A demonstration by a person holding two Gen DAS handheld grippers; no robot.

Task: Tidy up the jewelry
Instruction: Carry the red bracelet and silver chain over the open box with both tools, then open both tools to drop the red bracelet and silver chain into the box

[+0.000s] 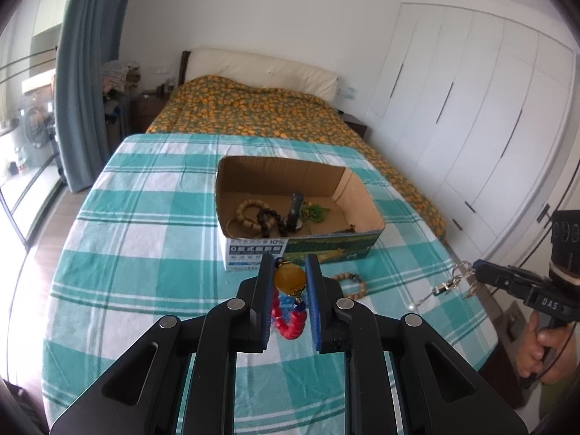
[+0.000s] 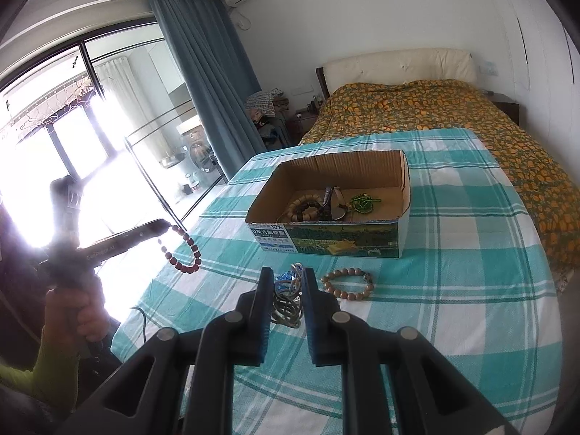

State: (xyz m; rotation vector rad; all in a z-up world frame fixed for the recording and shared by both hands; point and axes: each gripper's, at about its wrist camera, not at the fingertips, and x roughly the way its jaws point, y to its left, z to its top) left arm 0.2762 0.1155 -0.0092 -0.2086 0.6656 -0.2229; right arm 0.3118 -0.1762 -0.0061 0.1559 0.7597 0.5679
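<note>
Both grippers (image 1: 289, 277) (image 2: 286, 286) grip jewelry (box (image 1: 253, 250) beyond).

Both grippers (image 1: 289, 282) (image 2: 287, 291) clamped, raised.

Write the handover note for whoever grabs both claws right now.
Left claw: shut on the red bead bracelet with its amber bead, held above the table, short of the box.
Right claw: shut on a silver keyring chain, also held clear of the cloth.
Cardboard box: already holds a tan bead bracelet, dark beads, a green strand and a dark strap-like piece.
Left: drop both held pieces into the box, then collect the wooden bead bracelet lying on the checked cloth in front of it.
</note>
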